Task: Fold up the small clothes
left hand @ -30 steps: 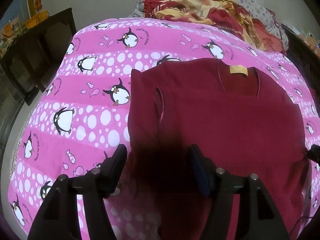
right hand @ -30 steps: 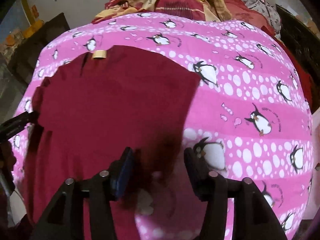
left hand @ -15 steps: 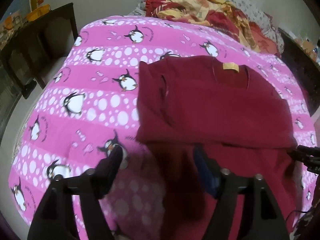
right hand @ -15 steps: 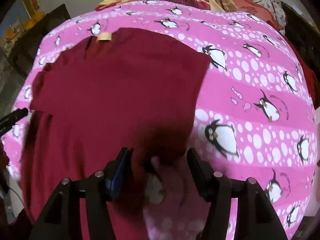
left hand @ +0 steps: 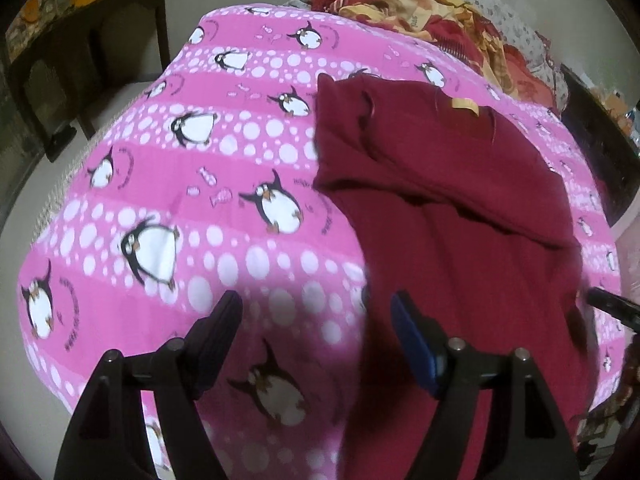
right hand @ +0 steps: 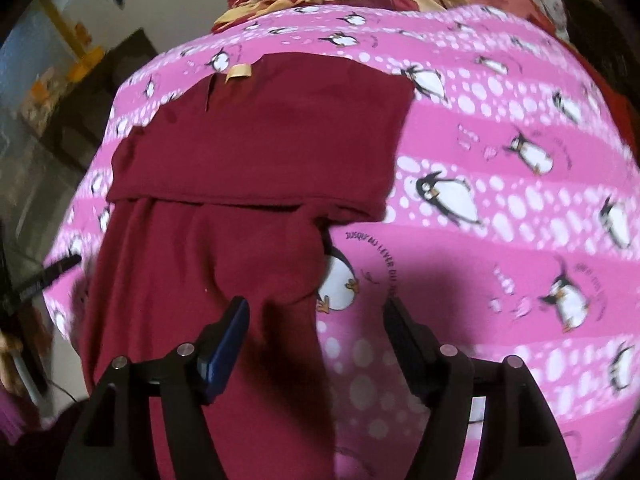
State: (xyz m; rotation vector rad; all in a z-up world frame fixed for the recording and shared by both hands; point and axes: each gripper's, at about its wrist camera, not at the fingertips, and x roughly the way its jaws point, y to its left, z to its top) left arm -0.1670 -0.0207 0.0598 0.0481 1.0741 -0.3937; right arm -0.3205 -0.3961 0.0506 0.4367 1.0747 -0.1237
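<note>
A small maroon garment with a tan neck label lies on the pink penguin bedsheet. Its upper part is folded over, and a folded edge runs across its middle. The lower part stretches toward me. My left gripper is open and empty, above the garment's lower left edge. My right gripper is open and empty, above the garment's lower right edge, with bare sheet under its right finger.
A crumpled red and yellow blanket lies at the head of the bed. A dark wooden chair stands left of the bed. Dark furniture stands along the bed's right side.
Both grippers have drawn back toward the garment's lower end and apart to its side edges. The folded upper part now lies farther from them. Both stayed open.
</note>
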